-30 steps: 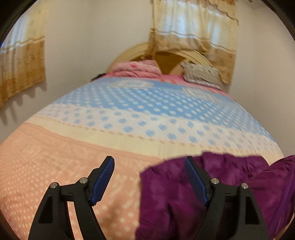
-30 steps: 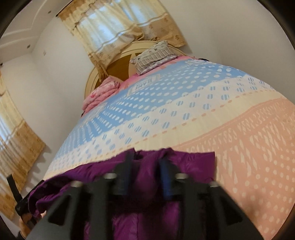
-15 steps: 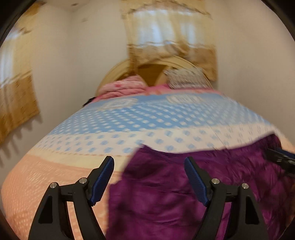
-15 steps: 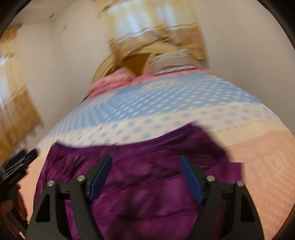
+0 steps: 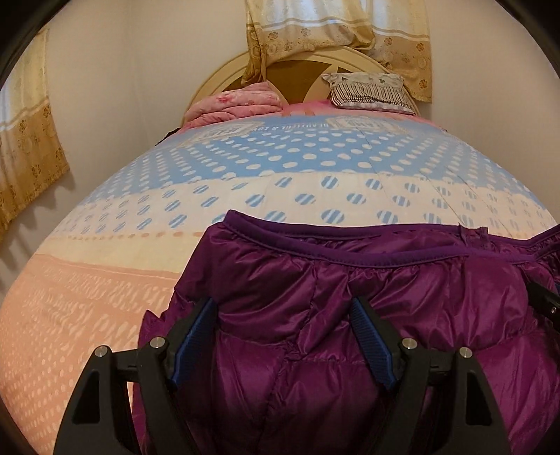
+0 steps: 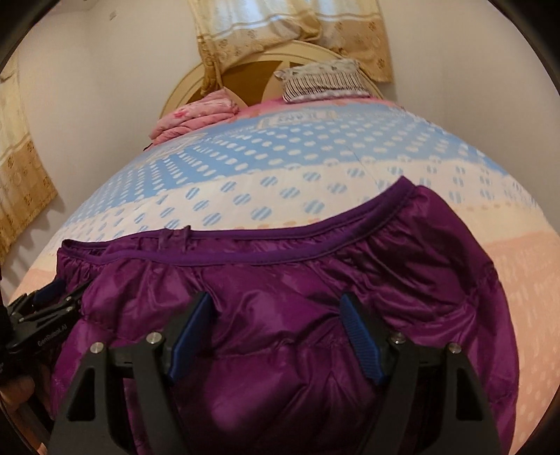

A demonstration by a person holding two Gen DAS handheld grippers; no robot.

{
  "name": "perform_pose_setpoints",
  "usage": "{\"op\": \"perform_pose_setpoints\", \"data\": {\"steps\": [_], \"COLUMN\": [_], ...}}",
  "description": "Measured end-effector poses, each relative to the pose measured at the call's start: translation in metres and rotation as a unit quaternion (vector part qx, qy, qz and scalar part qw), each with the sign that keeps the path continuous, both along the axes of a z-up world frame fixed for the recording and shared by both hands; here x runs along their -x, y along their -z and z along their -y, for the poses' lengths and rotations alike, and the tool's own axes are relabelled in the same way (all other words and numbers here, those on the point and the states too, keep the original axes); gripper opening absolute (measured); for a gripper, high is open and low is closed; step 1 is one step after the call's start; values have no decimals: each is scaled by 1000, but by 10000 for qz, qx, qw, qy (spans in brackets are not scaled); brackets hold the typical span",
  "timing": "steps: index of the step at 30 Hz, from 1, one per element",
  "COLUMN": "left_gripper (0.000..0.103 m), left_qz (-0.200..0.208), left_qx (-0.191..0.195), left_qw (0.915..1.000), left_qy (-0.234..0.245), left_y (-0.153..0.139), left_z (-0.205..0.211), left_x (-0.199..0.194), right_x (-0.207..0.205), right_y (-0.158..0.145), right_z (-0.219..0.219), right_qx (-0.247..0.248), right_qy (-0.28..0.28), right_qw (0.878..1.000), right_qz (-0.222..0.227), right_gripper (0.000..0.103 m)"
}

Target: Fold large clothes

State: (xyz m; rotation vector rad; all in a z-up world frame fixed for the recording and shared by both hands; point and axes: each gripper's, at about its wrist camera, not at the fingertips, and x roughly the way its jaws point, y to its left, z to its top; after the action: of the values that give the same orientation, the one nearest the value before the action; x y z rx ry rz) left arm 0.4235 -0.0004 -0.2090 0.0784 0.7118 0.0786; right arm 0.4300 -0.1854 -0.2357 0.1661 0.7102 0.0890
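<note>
You are working over a bed point(image 5: 105, 315) whose dotted blue, cream and peach cover is lying flat; a pink quilt point(image 5: 238, 105) and a striped pillow point(image 5: 367, 92) are sitting by the headboard point(image 5: 294, 75), under curtains point(image 5: 336, 31). Your left gripper point(image 5: 283, 336) and right gripper point(image 6: 276, 332) are both gaping wide over the purple puffer jacket point(image 5: 385, 297) lying on the near end.

A shiny purple quilted puffer jacket point(image 5: 367, 315) point(image 6: 280, 315) lies spread flat on a bed point(image 5: 245, 182) point(image 6: 245, 168), near the bed's foot edge. Its fabric is glossy, puffy and creased, with stitched padded sections. A darker purple bound hem point(image 5: 350, 250) point(image 6: 280, 245), gathered along its length, runs across the bed on the side facing the headboard, over the cream dotted band of the bedspread. A zipper end point(image 5: 481, 232) point(image 6: 175, 235) shows at that hem.
</note>
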Motion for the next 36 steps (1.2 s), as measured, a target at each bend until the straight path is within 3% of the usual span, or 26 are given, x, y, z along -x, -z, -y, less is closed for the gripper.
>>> {"op": "perform_pose_setpoints", "data": {"steps": [36], "left_gripper": [86], "left_qz": [-473], "left_qx": [-15], "left_qw": [9989], "left_qy": [9], "left_y": [21], "left_z": [3], "left_x": [-22], "right_x": [-24], "right_y": [23], "right_z": [-15], "right_qx": [390], "right_qy": [-22], "right_qw": [9977], "right_qz": [-549], "right_gripper": [89]}}
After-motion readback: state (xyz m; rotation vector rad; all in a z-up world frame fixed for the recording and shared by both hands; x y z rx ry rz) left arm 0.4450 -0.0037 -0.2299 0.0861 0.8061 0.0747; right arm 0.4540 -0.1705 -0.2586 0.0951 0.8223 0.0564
